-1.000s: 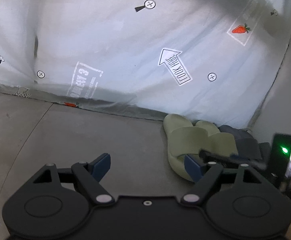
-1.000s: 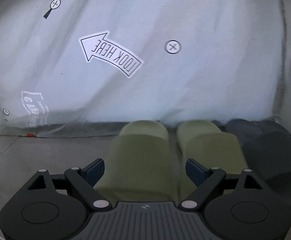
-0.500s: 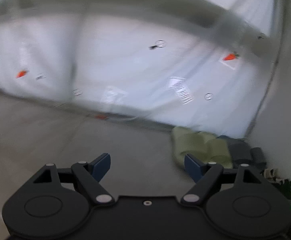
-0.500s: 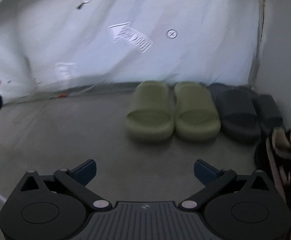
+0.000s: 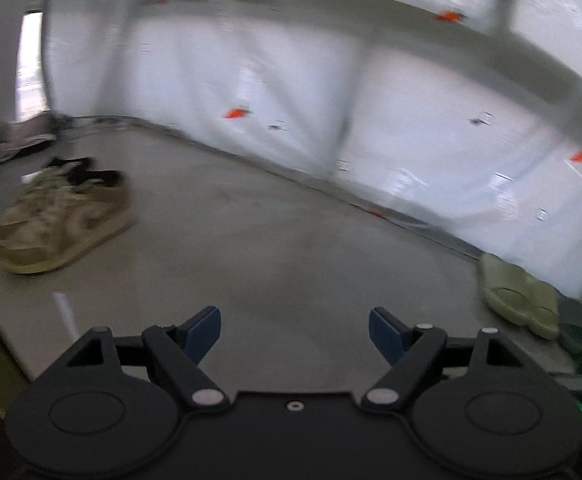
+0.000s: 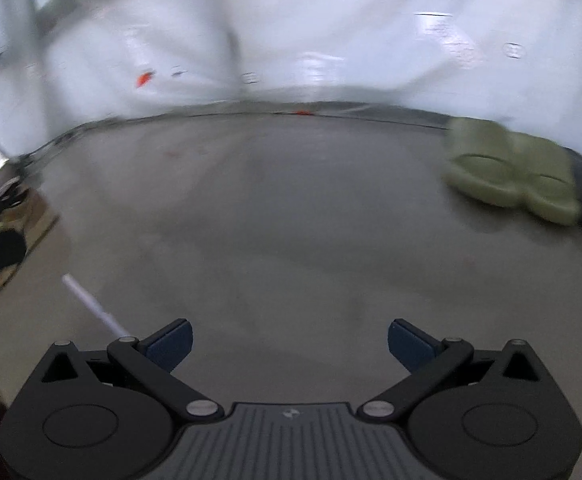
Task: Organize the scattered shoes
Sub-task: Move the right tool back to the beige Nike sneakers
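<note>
Bare floor [image 6: 291, 208] ahead; green slides [image 6: 511, 176] at sheet [image 6: 331, 40] edge, apparently paired.

Both wrist views low, floorward; shared green slippers [image 5: 521, 300] [image 6: 511, 170] rightward.

A smooth grey concrete floor [image 6: 291, 208] is seen. On it are set a pair of olive-green foam slides [image 6: 511, 172], tan lace-up sneakers [image 5: 59, 216] and a white strip [image 6: 91, 306].

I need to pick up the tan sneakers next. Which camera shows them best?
The left wrist view: the tan sneakers lie whole on the floor at its left, though blurred. The right wrist view catches only a dark sliver at its left edge.
</note>
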`<state>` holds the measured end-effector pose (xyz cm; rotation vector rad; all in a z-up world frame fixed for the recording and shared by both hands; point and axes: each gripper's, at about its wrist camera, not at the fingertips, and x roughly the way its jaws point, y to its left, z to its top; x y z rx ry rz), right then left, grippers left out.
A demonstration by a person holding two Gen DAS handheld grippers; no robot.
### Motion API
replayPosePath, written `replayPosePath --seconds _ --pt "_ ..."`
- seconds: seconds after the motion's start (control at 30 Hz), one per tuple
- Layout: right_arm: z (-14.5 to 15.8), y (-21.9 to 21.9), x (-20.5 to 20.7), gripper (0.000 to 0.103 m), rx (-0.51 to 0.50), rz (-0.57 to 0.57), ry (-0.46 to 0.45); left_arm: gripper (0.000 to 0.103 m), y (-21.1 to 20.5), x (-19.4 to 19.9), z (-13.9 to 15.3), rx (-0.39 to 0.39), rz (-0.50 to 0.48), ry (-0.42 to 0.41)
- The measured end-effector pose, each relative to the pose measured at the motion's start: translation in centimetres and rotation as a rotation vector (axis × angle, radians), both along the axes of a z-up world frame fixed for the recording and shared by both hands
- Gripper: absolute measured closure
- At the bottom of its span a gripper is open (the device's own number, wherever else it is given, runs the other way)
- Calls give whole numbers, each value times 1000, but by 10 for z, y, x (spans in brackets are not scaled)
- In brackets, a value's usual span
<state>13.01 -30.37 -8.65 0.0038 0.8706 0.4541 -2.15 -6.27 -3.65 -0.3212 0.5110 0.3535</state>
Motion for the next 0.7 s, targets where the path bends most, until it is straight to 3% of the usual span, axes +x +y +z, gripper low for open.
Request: replayPosePath --seconds 0.2,0.37,0.53,0.7 --pt "8 93 -18 0 -10 72 -13 21 96 -23 21 31 -37 13" --pt "14 178 -41 0 1 24 -26 21 178 -41 44 101 -114 21" --pt "18 246 -63 0 13 -56 -10 21 249 -53 64 76 -148 12" --pt "27 288 -67 0 -9 -70 -22 21 287 -40 67 62 -147 -23"
